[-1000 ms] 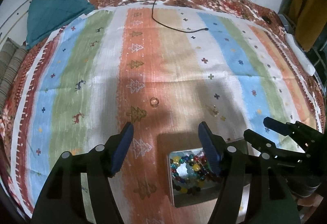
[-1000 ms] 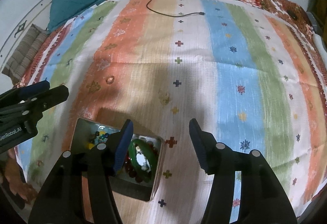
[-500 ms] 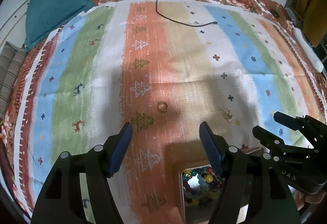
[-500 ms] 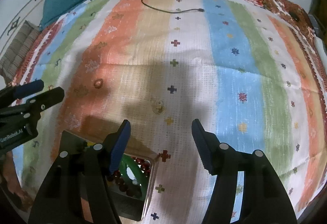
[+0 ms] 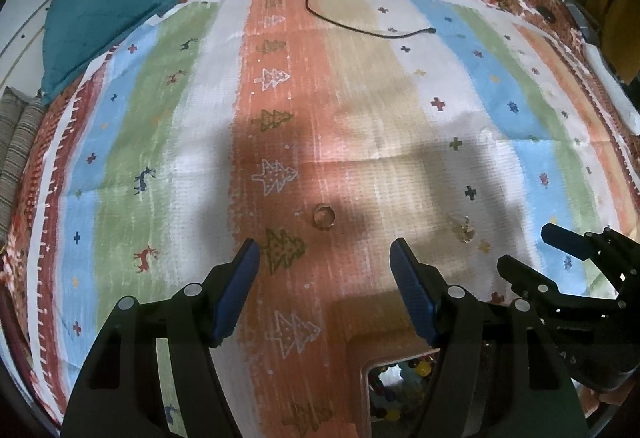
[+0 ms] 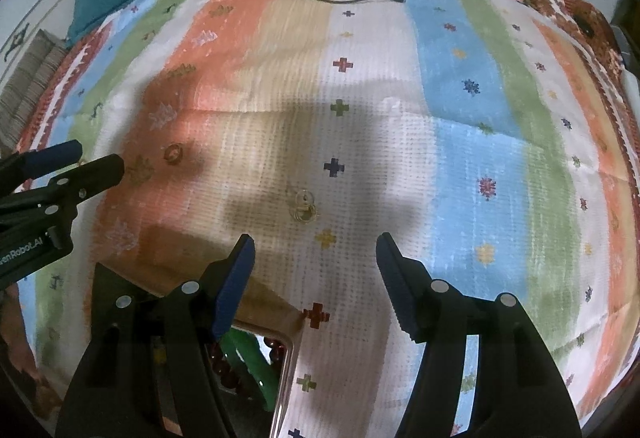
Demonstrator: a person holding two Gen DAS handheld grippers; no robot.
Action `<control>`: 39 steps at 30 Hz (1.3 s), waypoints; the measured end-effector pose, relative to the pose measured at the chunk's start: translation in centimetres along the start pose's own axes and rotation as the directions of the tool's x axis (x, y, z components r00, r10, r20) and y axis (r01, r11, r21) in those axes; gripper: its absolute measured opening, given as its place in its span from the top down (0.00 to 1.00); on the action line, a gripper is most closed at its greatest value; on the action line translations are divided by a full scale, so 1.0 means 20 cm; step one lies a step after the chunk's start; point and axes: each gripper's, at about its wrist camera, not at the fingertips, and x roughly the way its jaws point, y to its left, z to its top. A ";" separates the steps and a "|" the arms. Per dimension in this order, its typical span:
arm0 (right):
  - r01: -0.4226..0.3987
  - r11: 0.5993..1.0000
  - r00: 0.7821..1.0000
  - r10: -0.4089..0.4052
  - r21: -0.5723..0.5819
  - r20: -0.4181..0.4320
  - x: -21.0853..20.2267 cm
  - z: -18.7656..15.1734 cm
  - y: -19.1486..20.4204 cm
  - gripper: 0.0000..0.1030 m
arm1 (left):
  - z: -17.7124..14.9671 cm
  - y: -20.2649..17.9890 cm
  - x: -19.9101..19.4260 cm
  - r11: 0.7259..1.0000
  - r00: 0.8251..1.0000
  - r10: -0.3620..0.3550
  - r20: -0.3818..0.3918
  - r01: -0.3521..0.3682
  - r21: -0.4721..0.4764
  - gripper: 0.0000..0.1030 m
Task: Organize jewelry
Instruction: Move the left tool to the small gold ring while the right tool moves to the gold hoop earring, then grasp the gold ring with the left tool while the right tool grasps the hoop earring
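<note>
The metal box of beads is half hidden behind both grippers, left gripper and right gripper, jaws apart and empty above the woven striped cloth.

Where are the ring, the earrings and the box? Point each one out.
ring [image 5: 323,216]: left wrist view, on the ring's band, lying on the orange stripe.
earrings [image 6: 304,207]: right wrist view, on the thin wire loops, on the white stripe.
box [image 6: 289,352]: right wrist view, on its metal rim.
</note>
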 end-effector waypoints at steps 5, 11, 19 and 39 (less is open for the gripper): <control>-0.003 1.000 1.000 0.003 0.005 -0.024 0.05 0.01 -0.01 0.39 | 0.02 -0.01 0.05 1.000 1.000 0.001 -0.020 -0.001 0.008 0.36; -0.009 1.000 0.999 0.009 0.014 -0.046 0.10 0.03 -0.01 0.39 | 0.04 -0.02 0.11 1.000 0.999 0.008 -0.043 -0.007 0.021 0.37; -0.004 1.000 0.997 0.007 0.030 -0.081 0.17 0.05 -0.03 0.39 | 0.07 -0.01 0.20 1.000 0.997 0.002 -0.076 0.000 0.025 0.40; 0.005 1.000 0.991 -0.005 -0.001 -0.137 0.32 0.13 0.02 0.58 | 0.11 -0.01 0.41 0.999 0.986 -0.037 -0.162 0.043 0.029 0.64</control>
